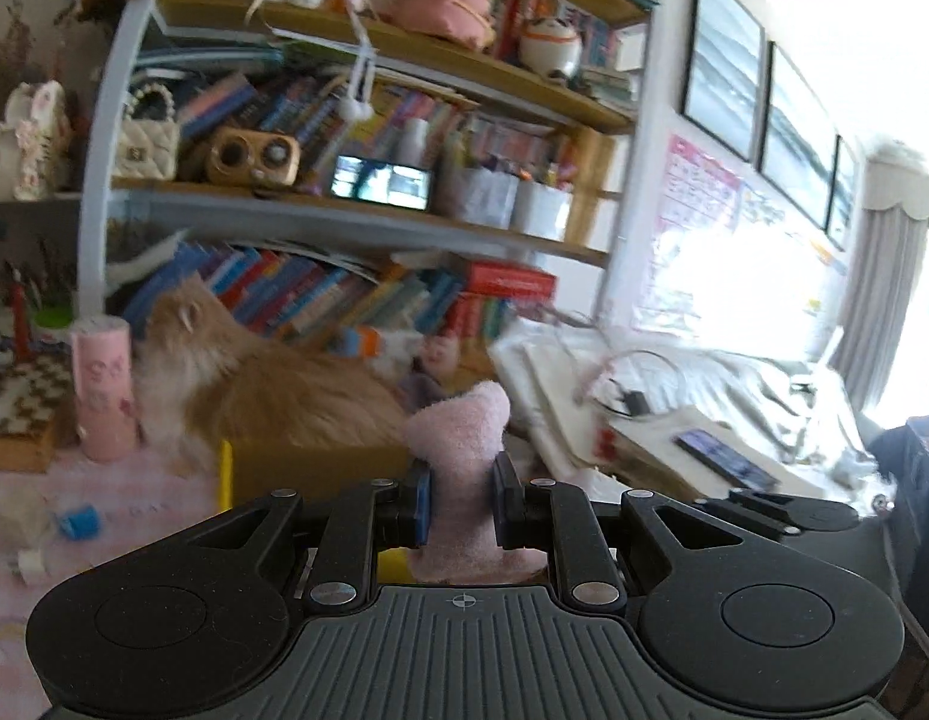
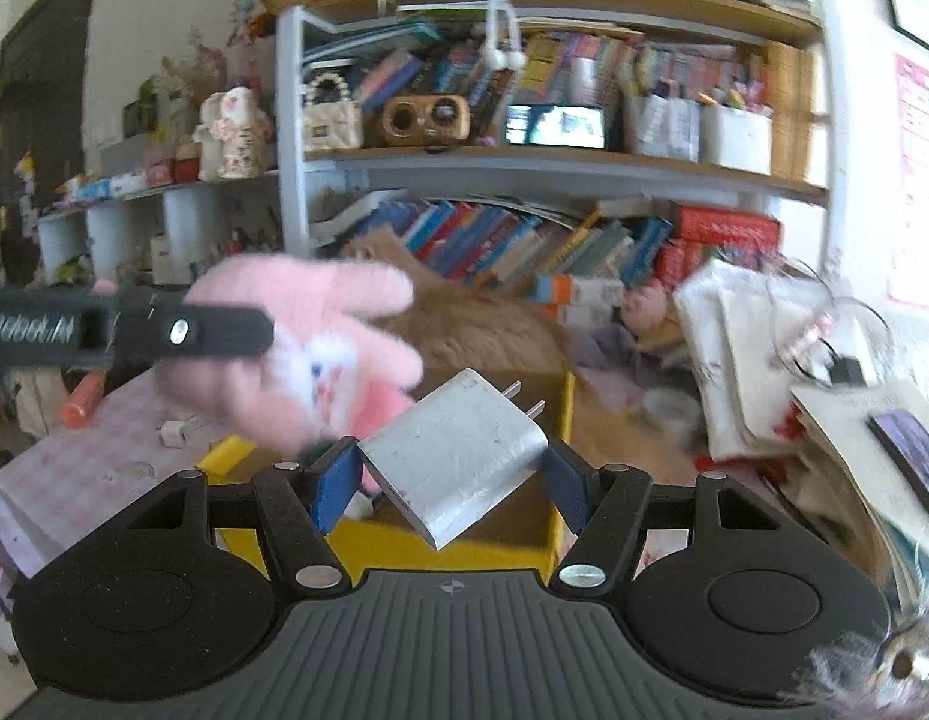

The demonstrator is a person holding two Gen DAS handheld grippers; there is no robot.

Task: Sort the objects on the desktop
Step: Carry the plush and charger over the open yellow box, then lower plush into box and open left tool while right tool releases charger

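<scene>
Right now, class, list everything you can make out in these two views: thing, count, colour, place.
plush toy: one, pink, held up in the left gripper
charger plug: one, white, between the right gripper's pads
box: one, yellow, on the desk below both grippers
cat: one, ginger, lying behind the box
tube: one, pink, upright left of the cat
bookshelf: one, white and wood, crowded with books
phone: one, dark, on papers at right
left gripper: black, blue pads, shut on the toy
right gripper: black, blue pads, shut on the plug

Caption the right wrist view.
Right tool grips a white charger above the yellow box, pink plush alongside.
</scene>
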